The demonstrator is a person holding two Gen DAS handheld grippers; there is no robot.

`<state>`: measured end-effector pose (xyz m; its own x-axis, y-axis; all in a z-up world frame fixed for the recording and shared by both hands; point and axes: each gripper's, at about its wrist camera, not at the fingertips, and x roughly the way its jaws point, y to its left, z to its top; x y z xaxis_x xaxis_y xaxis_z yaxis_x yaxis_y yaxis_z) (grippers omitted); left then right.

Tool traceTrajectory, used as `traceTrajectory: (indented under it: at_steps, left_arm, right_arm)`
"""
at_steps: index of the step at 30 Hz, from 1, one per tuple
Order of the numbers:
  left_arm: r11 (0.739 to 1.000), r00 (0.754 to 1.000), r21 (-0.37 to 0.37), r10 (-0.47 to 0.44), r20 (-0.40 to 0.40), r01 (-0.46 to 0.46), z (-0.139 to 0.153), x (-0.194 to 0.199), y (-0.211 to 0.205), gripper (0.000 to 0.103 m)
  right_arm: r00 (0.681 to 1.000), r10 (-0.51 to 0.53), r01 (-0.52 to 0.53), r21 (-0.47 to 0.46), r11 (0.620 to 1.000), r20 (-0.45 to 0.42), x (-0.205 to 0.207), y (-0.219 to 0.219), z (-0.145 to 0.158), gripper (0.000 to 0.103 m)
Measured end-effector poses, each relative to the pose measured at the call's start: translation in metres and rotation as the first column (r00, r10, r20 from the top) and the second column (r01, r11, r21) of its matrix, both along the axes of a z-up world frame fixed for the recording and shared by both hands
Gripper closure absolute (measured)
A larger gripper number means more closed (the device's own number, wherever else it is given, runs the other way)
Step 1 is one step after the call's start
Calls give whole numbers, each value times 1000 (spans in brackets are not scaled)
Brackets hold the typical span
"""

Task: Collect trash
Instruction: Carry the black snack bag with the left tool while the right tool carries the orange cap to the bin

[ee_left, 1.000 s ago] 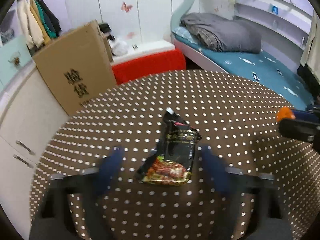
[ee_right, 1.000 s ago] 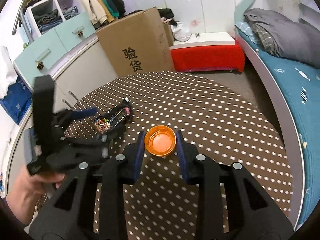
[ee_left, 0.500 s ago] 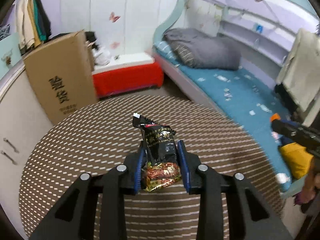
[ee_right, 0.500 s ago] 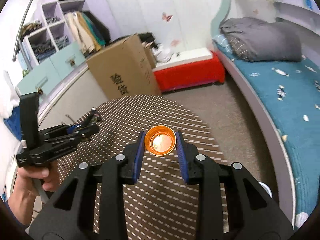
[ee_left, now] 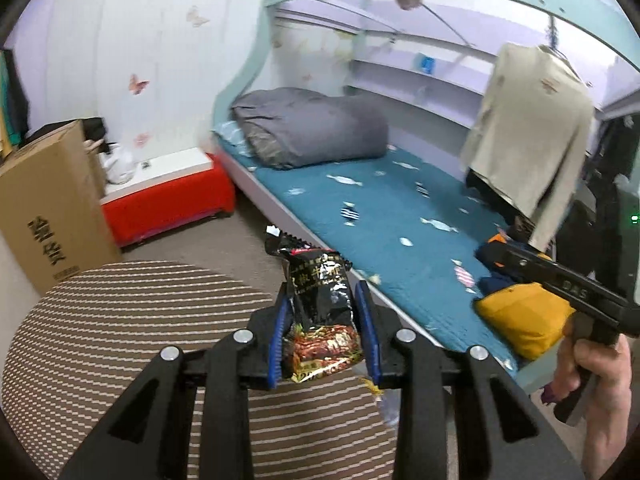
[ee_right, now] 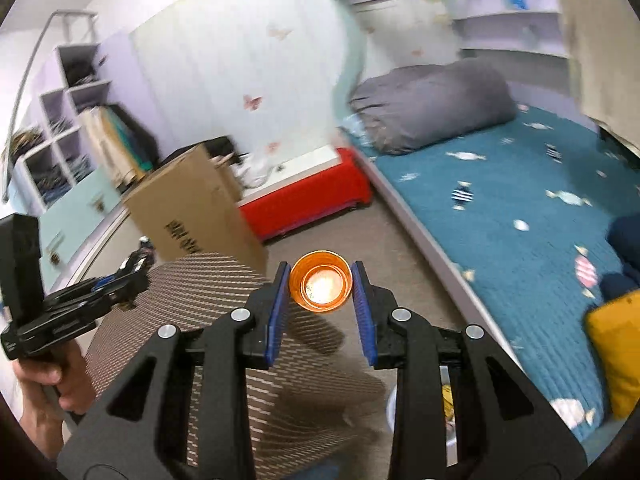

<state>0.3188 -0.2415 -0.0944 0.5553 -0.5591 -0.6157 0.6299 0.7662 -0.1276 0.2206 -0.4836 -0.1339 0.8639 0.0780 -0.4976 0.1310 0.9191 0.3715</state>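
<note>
My left gripper (ee_left: 322, 300) is shut on a black snack wrapper (ee_left: 320, 312) with red print and holds it in the air above the right edge of the round dotted table (ee_left: 120, 340). My right gripper (ee_right: 320, 280) is shut on a small orange plastic cup (ee_right: 321, 287), its mouth towards the camera, held above the floor past the table's edge (ee_right: 200, 280). The left gripper shows at the left of the right wrist view (ee_right: 132, 276). The right gripper's body shows at the right of the left wrist view (ee_left: 560, 280).
A bed with a blue cover (ee_left: 380, 216) and a grey quilt (ee_left: 312, 132) runs along the right. A cardboard box (ee_left: 48, 208) and a red bench (ee_left: 168, 204) stand behind the table. A pale rim with yellow scraps (ee_right: 444, 400) shows low below the right gripper.
My left gripper closed on the wrapper, lifted it off the table and swung right towards the bed. My right gripper carried the orange cup up and to the right, off the table.
</note>
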Motion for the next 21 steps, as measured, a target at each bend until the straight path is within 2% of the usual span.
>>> traceTrajectory:
  at_steps: [3,8,16,21]
  left_arm:
    - [999,999,13,-43,-17,44,-6,-11,-34,72]
    - [994,992,48,-96,-83,100,-33,-22,-84,72]
    - [974,970,152,-135,-204,168,-97,-21,-149,72]
    - [946,947,238,-147,-285,219,-145,-16,-182,72]
  right_arm:
    - [997,-70,72,43,996,-30,-16,-35,-17,72]
    - [983,-138,151,111,982,-120,-25,-76,-58,72]
    - [964,-142,187,191,964,-226,-23,-104,-117,72]
    - [948,-127,202,241,949,-292,-12,-117,-150,72]
